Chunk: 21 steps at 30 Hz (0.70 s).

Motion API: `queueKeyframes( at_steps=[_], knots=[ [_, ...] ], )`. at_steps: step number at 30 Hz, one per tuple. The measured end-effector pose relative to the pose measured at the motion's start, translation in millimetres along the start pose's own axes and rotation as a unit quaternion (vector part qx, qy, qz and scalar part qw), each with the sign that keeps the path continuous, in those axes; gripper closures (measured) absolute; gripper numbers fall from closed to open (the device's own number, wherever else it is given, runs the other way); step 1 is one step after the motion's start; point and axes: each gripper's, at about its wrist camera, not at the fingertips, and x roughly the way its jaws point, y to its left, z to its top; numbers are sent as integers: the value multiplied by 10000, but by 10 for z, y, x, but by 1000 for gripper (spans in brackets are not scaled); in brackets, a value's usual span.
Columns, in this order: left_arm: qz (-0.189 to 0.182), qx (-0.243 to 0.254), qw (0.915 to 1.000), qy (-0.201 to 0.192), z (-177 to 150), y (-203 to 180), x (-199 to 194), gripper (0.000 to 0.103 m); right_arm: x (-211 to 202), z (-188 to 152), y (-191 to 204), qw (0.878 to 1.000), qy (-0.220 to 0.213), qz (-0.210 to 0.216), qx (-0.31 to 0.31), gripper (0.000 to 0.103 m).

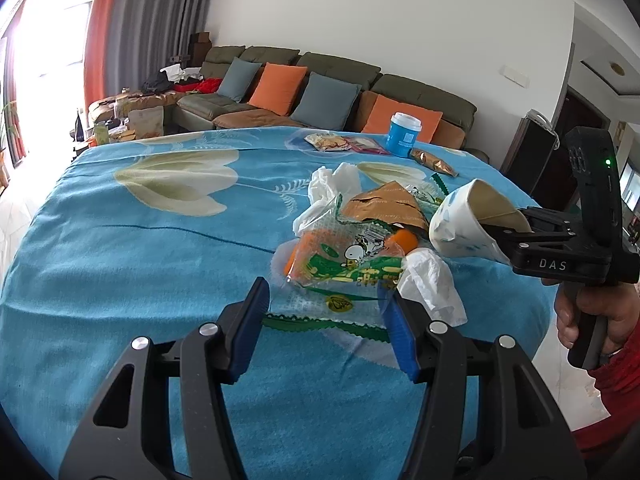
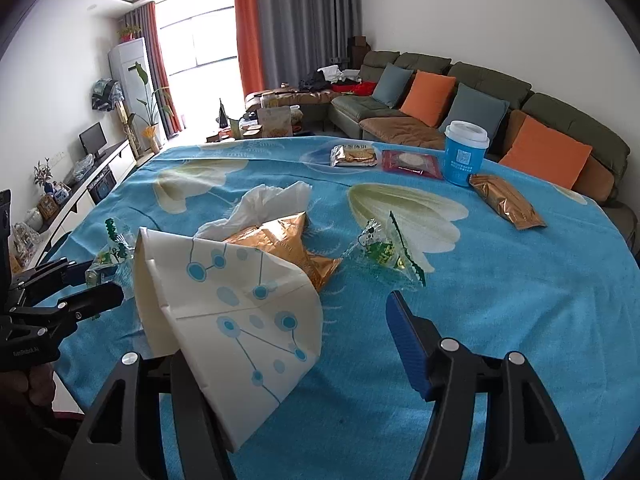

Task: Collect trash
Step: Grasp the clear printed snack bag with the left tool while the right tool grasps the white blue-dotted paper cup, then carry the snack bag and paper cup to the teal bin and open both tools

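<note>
Obs: left hand-held gripper (image 1: 324, 320) is spread, low over the surface (image 1: 120, 260), with the near edge of the clear green-printed wrapper (image 1: 344, 276) between its fingers. Right hand-held gripper (image 2: 296, 340) is also spread. The crushed paper cup (image 2: 240, 304) hangs over one finger, not pinched, at the right of the trash pile.

Pile, mid-surface: tissues (image 1: 332, 184), gold wrapper (image 1: 384, 208) and green wrapper, overlapping.

Risks:
- The cup is only hooked on. Any tilt or jolt of the right hand could let it slide off onto the pile or over the near edge.
- The wrapper is thin and slick. Closing on its edge alone could let it slip out or drag the tissue (image 1: 432, 288) touching it.
- Closing too low could snag the cloth.
- The far blue lidded cup (image 2: 464, 152) and the sealed snacks (image 2: 354, 156) may not be trash, so they could get grabbed by mistake.
</note>
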Motion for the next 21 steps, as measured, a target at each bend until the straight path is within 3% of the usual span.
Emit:
queueKeyframes(
  at_steps=[3, 8, 21],
  knots=[
    [-39, -58, 10000, -53, 9, 12, -19, 47, -87, 10, 68, 9999, -106, 77, -51, 40],
    [-245, -6, 9995, -223, 48, -55, -114, 47, -69, 1, 251, 9980, -96, -412, -460, 40],
    [-611, 335, 9971, -302, -3, -310, -231, 47, -12, -25, 463, 9944, 27, -734, -765, 40]
  ],
)
